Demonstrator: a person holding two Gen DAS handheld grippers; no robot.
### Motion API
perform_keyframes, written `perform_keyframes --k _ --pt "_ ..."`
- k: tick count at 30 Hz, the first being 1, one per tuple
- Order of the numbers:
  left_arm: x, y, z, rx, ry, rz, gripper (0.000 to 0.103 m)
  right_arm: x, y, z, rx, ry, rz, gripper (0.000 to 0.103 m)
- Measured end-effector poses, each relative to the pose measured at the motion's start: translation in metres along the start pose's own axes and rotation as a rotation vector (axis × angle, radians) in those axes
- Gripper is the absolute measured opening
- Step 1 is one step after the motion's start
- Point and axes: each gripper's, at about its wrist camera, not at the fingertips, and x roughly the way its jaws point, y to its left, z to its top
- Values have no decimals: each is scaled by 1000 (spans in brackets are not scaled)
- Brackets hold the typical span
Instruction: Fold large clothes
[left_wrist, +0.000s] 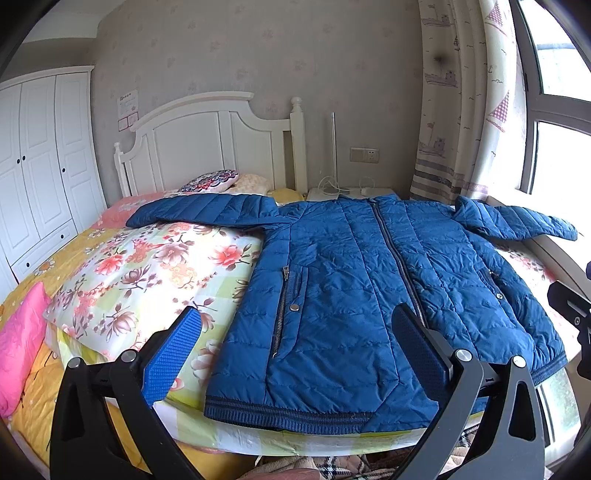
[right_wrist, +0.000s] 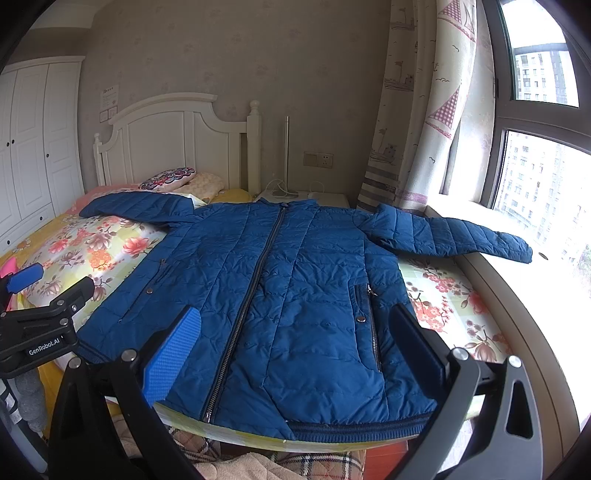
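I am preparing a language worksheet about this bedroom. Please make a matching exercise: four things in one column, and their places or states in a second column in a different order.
Things:
1. blue quilted zip jacket
2. jacket's window-side sleeve
3. white panelled wooden headboard
4. left gripper

Places or states:
A. reaches out over the pale window sill
B. open, holding nothing, above the jacket hem
C. lies flat and zipped on the floral bedspread
D. stands against the wall behind the pillows

Pairs: 1-C, 2-A, 3-D, 4-B
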Motion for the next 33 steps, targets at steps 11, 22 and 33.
perform_keyframes --k 11,22,33 --pt "23 0 -2 -9 56 5 99 22 -11 -7 33 60 -7 101" --pt "192 -55 44 257 308 7 99 124 -94 4 249 197 11 98" --pt "314 -39 49 100 406 -73 99 260 -290 43 718 140 -198 91"
